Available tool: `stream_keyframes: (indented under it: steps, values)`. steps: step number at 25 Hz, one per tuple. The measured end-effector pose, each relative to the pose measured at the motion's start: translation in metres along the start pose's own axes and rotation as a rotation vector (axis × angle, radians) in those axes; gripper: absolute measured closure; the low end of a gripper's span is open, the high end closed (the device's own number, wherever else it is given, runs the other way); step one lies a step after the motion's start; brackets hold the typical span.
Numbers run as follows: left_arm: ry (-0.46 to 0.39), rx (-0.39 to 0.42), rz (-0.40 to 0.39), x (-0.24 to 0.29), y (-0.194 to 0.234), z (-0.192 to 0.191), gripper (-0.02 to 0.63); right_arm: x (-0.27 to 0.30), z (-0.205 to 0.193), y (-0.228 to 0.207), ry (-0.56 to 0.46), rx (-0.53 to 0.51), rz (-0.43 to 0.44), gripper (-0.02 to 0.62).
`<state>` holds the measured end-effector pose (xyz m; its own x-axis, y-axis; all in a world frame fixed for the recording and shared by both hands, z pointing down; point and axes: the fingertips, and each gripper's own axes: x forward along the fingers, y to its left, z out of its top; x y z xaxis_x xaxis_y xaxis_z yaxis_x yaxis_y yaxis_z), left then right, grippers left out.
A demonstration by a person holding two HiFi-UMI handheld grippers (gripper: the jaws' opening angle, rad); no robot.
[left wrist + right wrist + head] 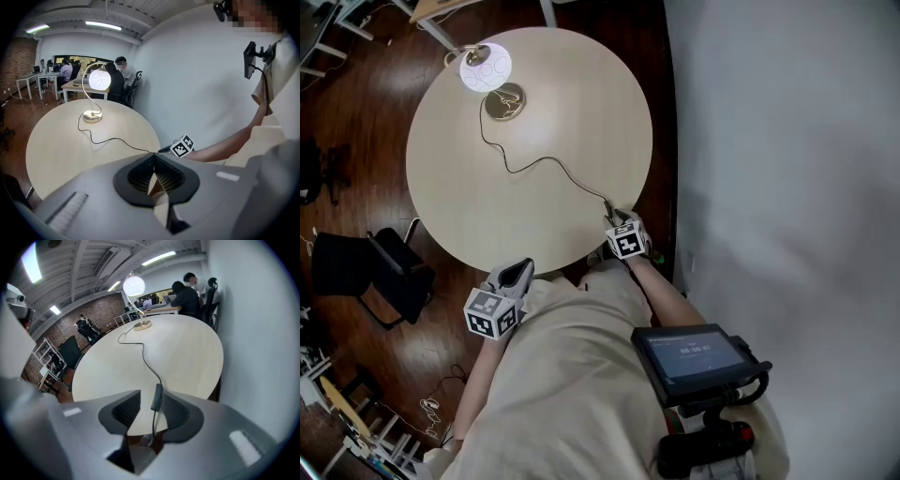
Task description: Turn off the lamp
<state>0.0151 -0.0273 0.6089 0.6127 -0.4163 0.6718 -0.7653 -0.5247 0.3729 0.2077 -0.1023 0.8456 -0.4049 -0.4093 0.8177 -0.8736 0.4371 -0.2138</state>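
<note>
Right gripper view: the right gripper [151, 397] has its jaws apart, and the small dark oblong inline switch [156, 397] stands between them, close to the jaw on the right of this view and not clamped. Daylight shows on the switch's other side. The thin black cord [146, 364] runs from the switch in loose curves across the round, pale, matte wood-look table [187, 352] to the lamp at the far edge. The lamp's frosted white globe shade [133, 285] is glowing, so the task is not done. The left gripper [153, 159] sits off the table near the person's lap, with its ribbed pads together at the tips and nothing between them. Risks, as judged:

1. The switch is slim, looks like smooth plastic and sits off-centre, so a closing squeeze may roll or squirt it sideways.
2. Pressure may land on the housing rather than the button. I cannot tell which face carries the button.
3. The cord continues over the table edge, so a nudge could slide the switch off.
4. Any pull along the cord could drag the round brass-coloured disc base [142, 325]. The thin arched stem carries the globe high, so the lamp is probably top-heavy.

The black ribbed jaw pads should grip fairly well, and the slack in the cord gives some margin.
</note>
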Motion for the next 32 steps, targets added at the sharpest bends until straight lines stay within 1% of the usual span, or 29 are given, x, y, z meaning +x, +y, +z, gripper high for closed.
stream_keyframes:
  steps: [5, 12, 16, 19, 24, 28, 30, 32]
  values:
    - [0.003, -0.039, 0.041, -0.006, 0.003, -0.009, 0.603, 0.030, -0.010, -0.014, 0.004, 0.018, -0.007, 0.448]
    - [0.001, -0.080, 0.093, -0.015, 0.013, -0.018, 0.603, 0.049, -0.012, -0.016, 0.040, 0.031, -0.016, 0.449]
    - [0.013, -0.085, 0.094, -0.011, 0.014, -0.022, 0.603, 0.060, -0.016, -0.019, 0.047, 0.048, -0.028, 0.477]
    - [0.016, -0.078, 0.091, -0.005, 0.012, -0.019, 0.603, 0.061, -0.014, -0.023, 0.046, 0.065, -0.043, 0.486]
    - [0.016, -0.071, 0.086, -0.002, 0.011, -0.015, 0.603, 0.062, -0.011, -0.019, 0.043, 0.050, -0.047, 0.491]
    - [0.013, -0.071, 0.087, 0.000, 0.014, -0.014, 0.603, 0.057, -0.008, -0.017, 0.056, 0.016, -0.087, 0.489]
    - [0.008, -0.070, 0.092, 0.002, 0.018, -0.012, 0.603, 0.055, -0.009, -0.018, 0.055, 0.028, -0.111, 0.488]
    - [0.004, -0.065, 0.094, 0.004, 0.021, -0.007, 0.603, 0.053, -0.009, -0.019, 0.051, 0.063, -0.118, 0.482]
